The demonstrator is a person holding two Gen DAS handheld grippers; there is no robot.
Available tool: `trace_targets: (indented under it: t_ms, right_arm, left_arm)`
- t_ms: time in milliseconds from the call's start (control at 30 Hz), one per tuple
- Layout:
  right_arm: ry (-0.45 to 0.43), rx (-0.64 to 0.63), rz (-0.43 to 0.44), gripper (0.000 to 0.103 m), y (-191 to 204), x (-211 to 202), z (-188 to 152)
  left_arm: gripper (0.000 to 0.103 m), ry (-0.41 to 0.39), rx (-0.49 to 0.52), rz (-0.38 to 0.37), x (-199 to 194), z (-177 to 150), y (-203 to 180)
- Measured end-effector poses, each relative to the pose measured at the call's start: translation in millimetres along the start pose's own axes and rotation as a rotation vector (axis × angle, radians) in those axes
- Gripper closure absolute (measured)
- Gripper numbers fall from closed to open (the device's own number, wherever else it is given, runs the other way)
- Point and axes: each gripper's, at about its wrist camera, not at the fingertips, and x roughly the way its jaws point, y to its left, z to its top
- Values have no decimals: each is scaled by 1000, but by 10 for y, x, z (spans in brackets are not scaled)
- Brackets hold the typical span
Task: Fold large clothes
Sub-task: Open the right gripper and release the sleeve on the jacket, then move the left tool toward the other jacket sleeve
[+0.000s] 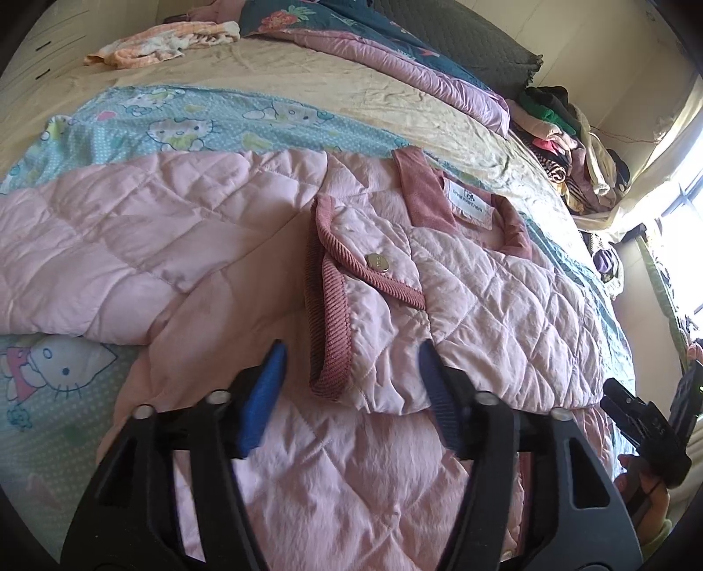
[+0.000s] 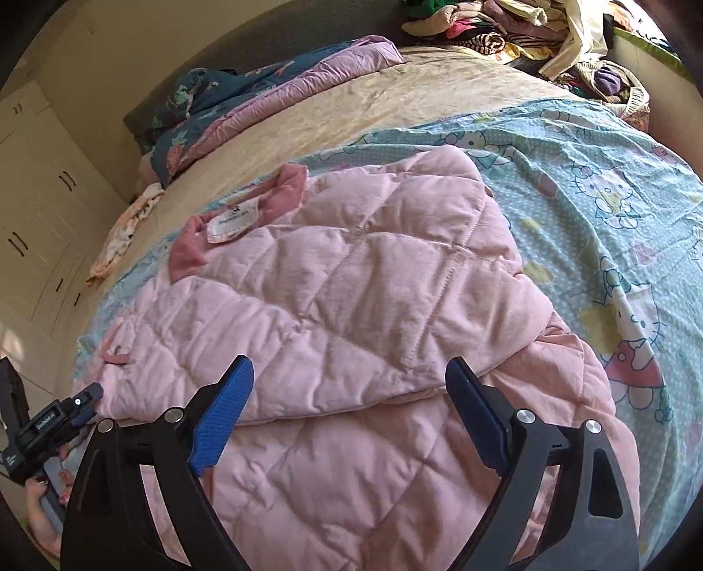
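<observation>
Above the pink jacket [image 1: 483, 285], both hand-held grippers [image 1: 351, 373] [image 2: 351, 391] tilt downward, spread, empty.

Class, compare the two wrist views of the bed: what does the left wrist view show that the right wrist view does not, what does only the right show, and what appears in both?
Only the left wrist view shows the metal snap button on the ribbed cuff, the bright window, and the open left gripper from behind.

Only the right wrist view shows the cupboard doors and the open right gripper from behind.

Both show the pink quilted jacket, its white neck label, the cartoon cat sheet and the heap of clothes.
</observation>
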Motion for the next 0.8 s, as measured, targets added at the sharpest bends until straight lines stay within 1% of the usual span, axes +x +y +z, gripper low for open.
trace_targets:
  t_ms: [33,100,167,300,433,533,733,800]
  right_arm:
    - [-7,-9,13,11,59,-40,-1]
    - [-22,-25,29,8,166,-118,-14]
    - [-35,-40,39,6,269,-189,-28]
    - [-63,-65,63,5,455,-326,-64]
    - [-89,-93,75,4,632,-450,-97]
    - [-101,-110,85,4,759,-524,-124]
    - [-118,-152,114,4,1045,-653,-172]
    - [-126,-167,122,4,1136,-694,-187]
  left_arm:
    - [37,-6,-2,1,-39,-1,1]
    - [18,-9,-7,11,-106,-5,6]
    - [9,-16,-12,31,-175,-9,22]
    - [9,-30,-40,24,-313,-38,103]
    - [9,-41,-45,40,-428,-82,170]
    - [9,-49,-57,38,-499,-102,232]
    - [9,-82,-58,75,-647,-127,335]
    - [9,-89,-69,62,-709,-134,389]
